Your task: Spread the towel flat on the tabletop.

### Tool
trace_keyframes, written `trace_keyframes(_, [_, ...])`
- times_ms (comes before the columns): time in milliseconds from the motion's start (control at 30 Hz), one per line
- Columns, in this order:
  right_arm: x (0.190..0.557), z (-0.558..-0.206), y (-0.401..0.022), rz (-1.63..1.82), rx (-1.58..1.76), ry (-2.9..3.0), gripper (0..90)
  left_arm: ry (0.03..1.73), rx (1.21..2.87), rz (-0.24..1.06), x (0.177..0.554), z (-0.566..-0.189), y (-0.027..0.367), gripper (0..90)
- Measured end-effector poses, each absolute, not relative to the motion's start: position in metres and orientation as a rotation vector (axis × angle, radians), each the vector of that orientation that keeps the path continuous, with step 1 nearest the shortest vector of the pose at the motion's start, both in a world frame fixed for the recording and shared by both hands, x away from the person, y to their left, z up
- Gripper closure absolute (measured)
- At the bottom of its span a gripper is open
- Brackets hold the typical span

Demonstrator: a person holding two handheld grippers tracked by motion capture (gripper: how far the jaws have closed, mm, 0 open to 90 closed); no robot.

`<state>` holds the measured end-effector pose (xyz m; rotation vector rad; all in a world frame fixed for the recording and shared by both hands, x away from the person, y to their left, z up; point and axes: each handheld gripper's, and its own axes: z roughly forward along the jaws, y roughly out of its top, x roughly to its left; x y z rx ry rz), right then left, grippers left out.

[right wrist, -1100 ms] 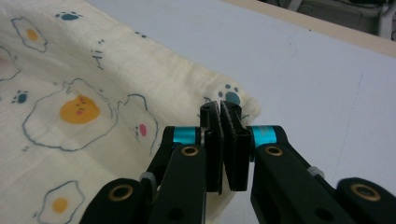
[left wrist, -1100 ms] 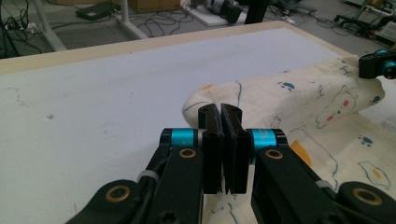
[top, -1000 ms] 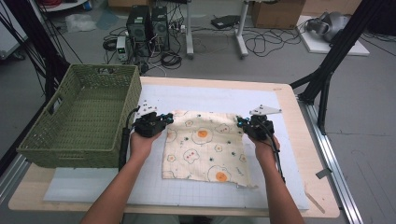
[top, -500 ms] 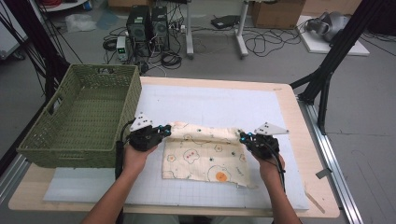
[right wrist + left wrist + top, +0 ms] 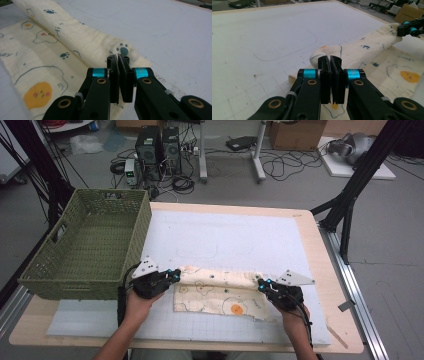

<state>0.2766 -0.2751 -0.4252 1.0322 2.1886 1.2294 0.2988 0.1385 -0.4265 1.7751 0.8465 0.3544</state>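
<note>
Green woven basket [image 5: 87, 247] on table, cloth [image 5: 220, 292] beside it

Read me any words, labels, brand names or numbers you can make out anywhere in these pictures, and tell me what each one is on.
No readable text anywhere.
Cloth: printed with paw prints, animal outlines and orange blobs; a few small marks might be letters, too small to read.
Mat: faint grid and a drawn outline, no figures legible.
Computer towers and cardboard boxes on the floor: any labels too blurred to read.
</note>
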Motion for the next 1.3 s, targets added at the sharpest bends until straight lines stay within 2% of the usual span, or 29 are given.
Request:
trace_keyframes(500, [0.252, -0.431, -0.280, 1.243, 1.020, 2.254, 87.6, 0.854, 1.827, 0.306, 0.275, -0.446, 0.141, 86.3])
trace_keyframes(567, [0.251, -0.428, -0.282, 1.260, 1.013, 2.236, 84.9, 0.849, 1.826, 0.291, 0.273, -0.446, 0.141, 85.9])
trace_keyframes(633, [0.250, -0.424, -0.285, 1.280, 1.017, 2.215, 82.2, 0.856, 1.809, 0.286, 0.273, -0.445, 0.143, 77.8])
trace_keyframes(667, [0.249, -0.423, -0.288, 1.304, 1.030, 2.194, 80.5, 0.866, 1.798, 0.286, 0.273, -0.443, 0.144, 68.7])
trace_keyframes(733, [0.249, -0.419, -0.293, 1.335, 1.047, 2.157, 77.5, 0.888, 1.776, 0.296, 0.274, -0.442, 0.148, 59.8])
trace_keyframes(867, [0.248, -0.415, -0.300, 1.304, 1.059, 2.103, 76.9, 0.939, 1.740, 0.315, 0.276, -0.441, 0.159, 55.5])
trace_keyframes(1300, [0.261, -0.436, -0.294, 1.234, 1.134, 2.226, 69.1, 0.968, 1.733, 0.328, 0.280, -0.444, 0.162, 55.3])
